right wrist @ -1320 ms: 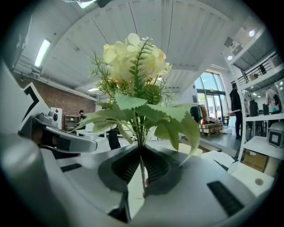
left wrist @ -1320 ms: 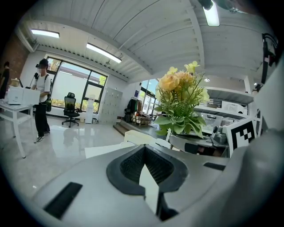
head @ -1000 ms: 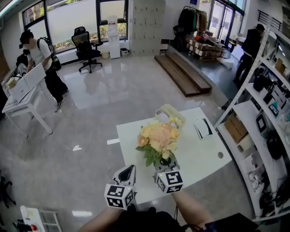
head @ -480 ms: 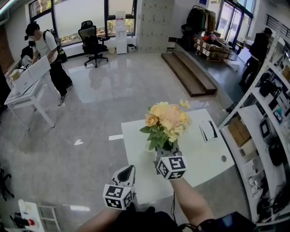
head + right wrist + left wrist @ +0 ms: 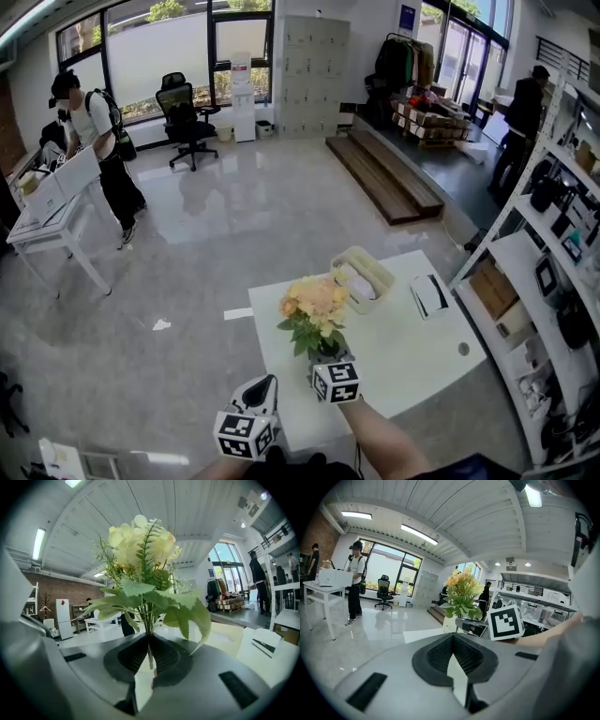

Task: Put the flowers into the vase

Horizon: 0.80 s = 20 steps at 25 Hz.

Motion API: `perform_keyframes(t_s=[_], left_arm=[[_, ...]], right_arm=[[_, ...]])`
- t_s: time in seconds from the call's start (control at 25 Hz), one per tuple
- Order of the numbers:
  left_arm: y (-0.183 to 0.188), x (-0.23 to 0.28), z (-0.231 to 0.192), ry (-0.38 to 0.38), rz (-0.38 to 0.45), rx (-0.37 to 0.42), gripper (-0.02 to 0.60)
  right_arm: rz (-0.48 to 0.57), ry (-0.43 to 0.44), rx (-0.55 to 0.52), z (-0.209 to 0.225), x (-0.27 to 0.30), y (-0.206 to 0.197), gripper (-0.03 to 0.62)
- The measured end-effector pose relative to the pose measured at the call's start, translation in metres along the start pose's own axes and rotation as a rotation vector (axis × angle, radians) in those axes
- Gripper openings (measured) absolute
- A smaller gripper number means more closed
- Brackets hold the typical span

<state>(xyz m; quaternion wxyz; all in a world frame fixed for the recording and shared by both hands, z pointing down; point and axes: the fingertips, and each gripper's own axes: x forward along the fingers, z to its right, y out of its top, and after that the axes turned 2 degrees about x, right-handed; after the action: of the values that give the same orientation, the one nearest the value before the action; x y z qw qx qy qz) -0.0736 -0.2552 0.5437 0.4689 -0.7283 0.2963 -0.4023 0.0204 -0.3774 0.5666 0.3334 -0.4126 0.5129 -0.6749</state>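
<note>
A bunch of yellow and peach flowers point(image 5: 314, 302) with green leaves stands upright over the near part of the white table point(image 5: 412, 352). My right gripper point(image 5: 325, 352) is shut on its stems from below. In the right gripper view the thin stems point(image 5: 149, 625) run down between the closed pads, and the blooms point(image 5: 140, 538) fill the frame above. My left gripper point(image 5: 266, 383) hangs at the table's near left edge, shut with nothing in it point(image 5: 453, 639). From there the flowers point(image 5: 462, 585) show ahead to the right. I cannot pick out a vase in any view.
A pale basket point(image 5: 362, 274) with white things in it sits at the table's far side, and a white box point(image 5: 431, 294) lies to its right. Shelving point(image 5: 553, 281) runs along the right. A person point(image 5: 92, 127) stands at a desk far left, another point(image 5: 523, 98) far right.
The right gripper lifted the bouquet high, then brought it down and nearer to me. The left gripper has hardly moved.
</note>
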Motion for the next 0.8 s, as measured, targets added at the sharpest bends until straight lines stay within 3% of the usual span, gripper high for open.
perform_keyframes(t_s=[0.24, 0.8], left_arm=[[-0.001, 0.001, -0.004, 0.001, -0.001, -0.004, 0.004], [0.002, 0.000, -0.001, -0.018, 0.003, -0.007, 0.003]], right_arm=[[-0.066, -0.010, -0.002, 0.005, 0.005, -0.019, 0.030], [-0.118, -0.027, -0.103, -0.001, 0.008, -0.018, 0.034]])
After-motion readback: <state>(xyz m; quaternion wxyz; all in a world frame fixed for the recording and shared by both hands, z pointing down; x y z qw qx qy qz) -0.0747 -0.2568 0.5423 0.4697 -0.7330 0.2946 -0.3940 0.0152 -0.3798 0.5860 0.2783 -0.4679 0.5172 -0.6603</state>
